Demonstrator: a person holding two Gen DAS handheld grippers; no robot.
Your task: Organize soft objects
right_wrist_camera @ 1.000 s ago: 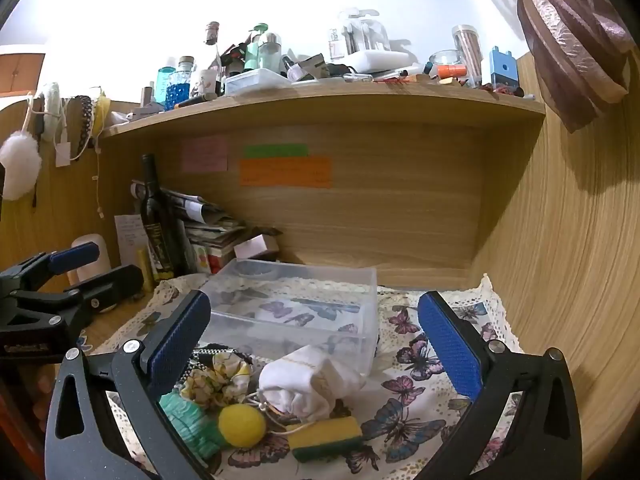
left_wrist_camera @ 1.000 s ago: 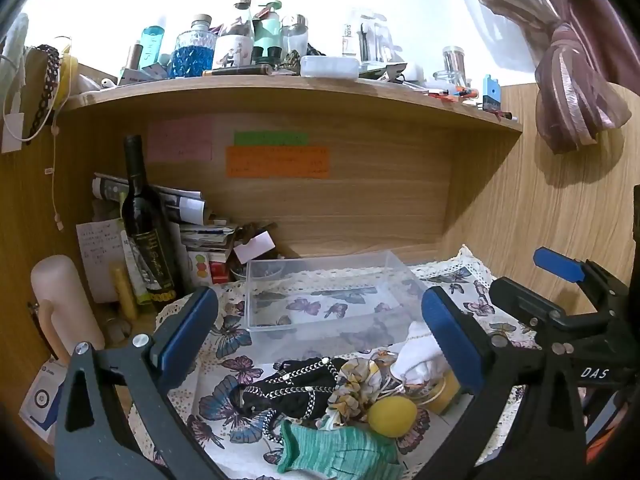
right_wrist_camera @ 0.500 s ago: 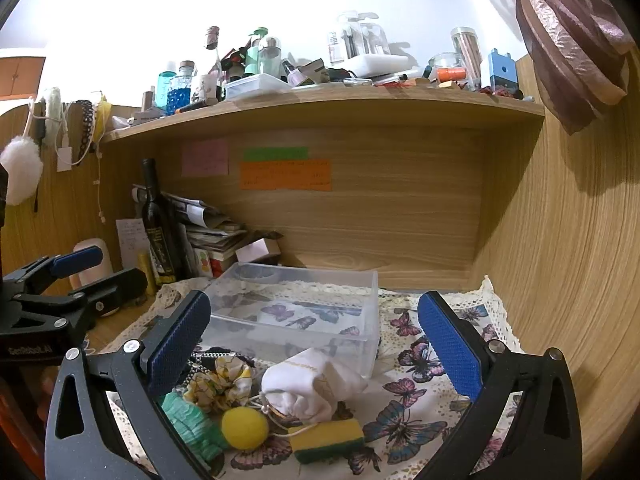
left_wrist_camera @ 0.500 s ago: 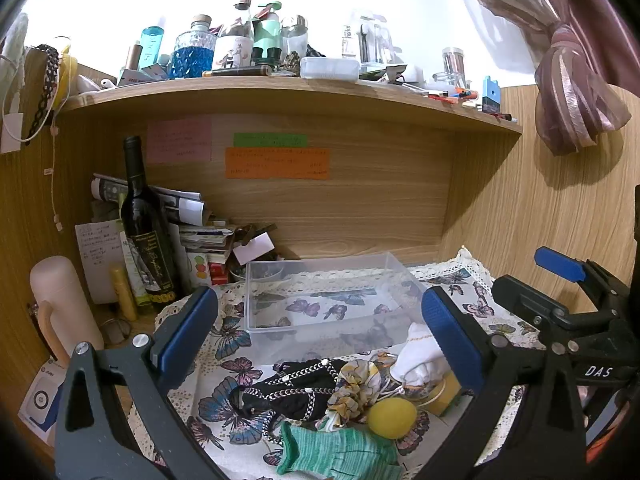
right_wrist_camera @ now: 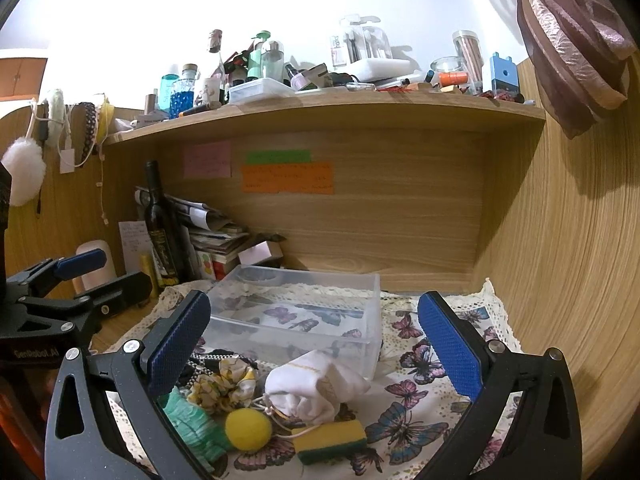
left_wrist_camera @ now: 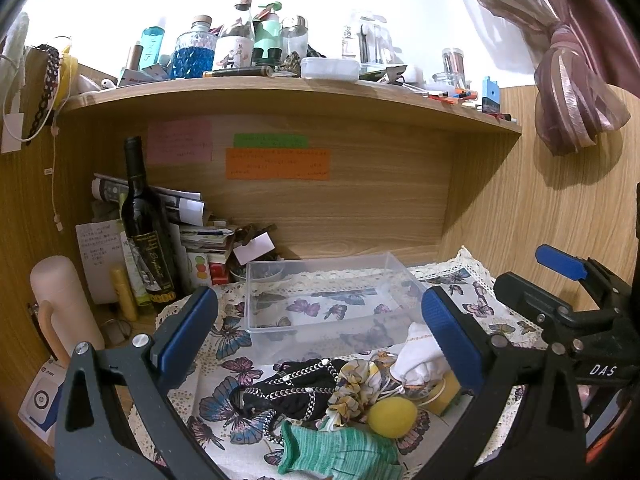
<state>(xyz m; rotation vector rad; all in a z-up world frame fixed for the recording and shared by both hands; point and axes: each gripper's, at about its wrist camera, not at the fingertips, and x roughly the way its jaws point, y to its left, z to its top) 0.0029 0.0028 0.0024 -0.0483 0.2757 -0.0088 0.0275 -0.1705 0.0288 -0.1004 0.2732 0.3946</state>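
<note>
A butterfly-print cloth (right_wrist_camera: 404, 428) covers the counter in a wooden alcove, and on it stands a clear plastic bin (left_wrist_camera: 320, 300) with nothing visible inside. Just in front of the bin lie the soft things: a white pouch (right_wrist_camera: 316, 384), a yellow ball (right_wrist_camera: 248, 428), a sponge (right_wrist_camera: 330, 440), a scrunchie (right_wrist_camera: 224, 384), a green knit piece (left_wrist_camera: 340, 454) and a black chained item (left_wrist_camera: 288, 390). The left gripper (left_wrist_camera: 320, 328) and right gripper (right_wrist_camera: 314, 336) hang above this pile with jaws spread wide, touching nothing.

1 clear bin (right_wrist_camera: 304, 312), 1 sponge (right_wrist_camera: 330, 440), 1 yellow ball (right_wrist_camera: 248, 429), 1 wine btl (left_wrist_camera: 145, 232)
</note>
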